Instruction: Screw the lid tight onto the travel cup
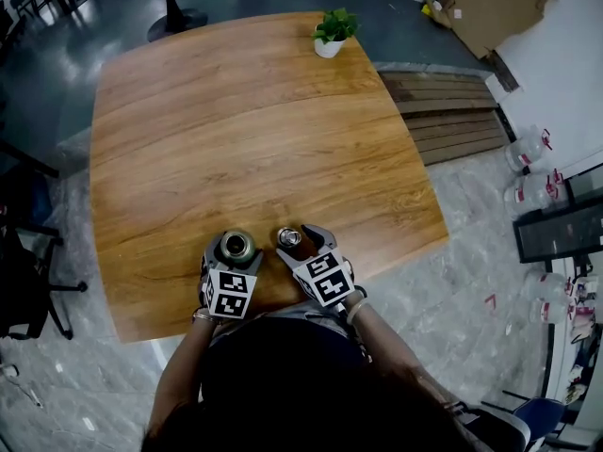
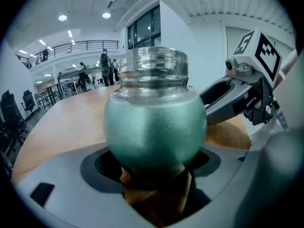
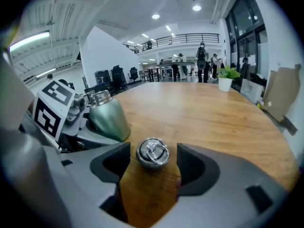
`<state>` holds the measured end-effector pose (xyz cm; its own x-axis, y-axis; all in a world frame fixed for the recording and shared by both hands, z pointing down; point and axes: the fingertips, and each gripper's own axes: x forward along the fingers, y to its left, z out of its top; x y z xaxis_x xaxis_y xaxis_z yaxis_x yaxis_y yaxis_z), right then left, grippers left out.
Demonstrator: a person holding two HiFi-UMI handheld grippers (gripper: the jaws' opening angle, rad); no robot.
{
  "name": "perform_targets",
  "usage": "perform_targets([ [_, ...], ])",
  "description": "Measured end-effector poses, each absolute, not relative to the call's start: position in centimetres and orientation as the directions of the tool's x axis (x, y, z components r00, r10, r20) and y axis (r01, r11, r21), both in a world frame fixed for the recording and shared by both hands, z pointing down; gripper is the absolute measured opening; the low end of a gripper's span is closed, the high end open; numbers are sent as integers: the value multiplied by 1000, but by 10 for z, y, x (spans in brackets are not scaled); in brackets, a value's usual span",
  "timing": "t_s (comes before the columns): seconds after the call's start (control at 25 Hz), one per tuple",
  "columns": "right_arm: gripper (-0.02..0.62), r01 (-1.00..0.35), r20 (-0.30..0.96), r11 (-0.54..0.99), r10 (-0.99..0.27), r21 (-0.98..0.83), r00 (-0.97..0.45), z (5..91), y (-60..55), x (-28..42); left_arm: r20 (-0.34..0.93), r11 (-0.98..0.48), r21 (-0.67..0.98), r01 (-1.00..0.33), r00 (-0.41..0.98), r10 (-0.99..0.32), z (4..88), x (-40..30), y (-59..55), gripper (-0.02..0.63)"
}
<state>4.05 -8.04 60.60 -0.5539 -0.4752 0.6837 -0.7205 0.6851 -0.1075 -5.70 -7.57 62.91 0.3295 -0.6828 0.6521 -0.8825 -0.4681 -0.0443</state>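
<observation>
Lid pickup was in hand: the lid [image 3: 152,153] lay at lower centre on the wooden table [image 3: 213,113], untouched between the spread jaws of the right gripper [image 3: 152,161]. The left gripper [image 2: 153,167] clamped the green travel cup [image 2: 154,127]. Next, the right jaws likely needed to close on the lid.

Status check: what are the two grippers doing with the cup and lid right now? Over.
Left gripper shut on cup, upright on table. Right gripper open, lid between its jaws, ungripped. Plant far off.

Green travel cup [image 1: 236,247] upright, lid [image 1: 289,237] beside
</observation>
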Motion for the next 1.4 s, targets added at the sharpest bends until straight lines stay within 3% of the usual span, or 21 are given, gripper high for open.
perform_targets([
  [0.32, 264, -688, 716, 719, -430, -98, -550, 617, -89, 29, 658, -469, -34, -882, 334, -675, 631, -57, -77, 394],
  [0.72, 256, -645, 510, 739, -484, -197, -711, 521, -98, 1, 655, -471, -38, -881, 334, -678, 631, -57, -78, 393],
  [0.96, 255, -508, 389, 831, -401, -226, -829, 481, -88, -45, 656, -475, -36, -879, 338, -675, 630, -56, -78, 394],
  [1.4, 255, -323, 424, 936, -238, -139, -874, 501, -60, -82, 657, -476, -33, -879, 340, -673, 630, -56, -77, 393],
])
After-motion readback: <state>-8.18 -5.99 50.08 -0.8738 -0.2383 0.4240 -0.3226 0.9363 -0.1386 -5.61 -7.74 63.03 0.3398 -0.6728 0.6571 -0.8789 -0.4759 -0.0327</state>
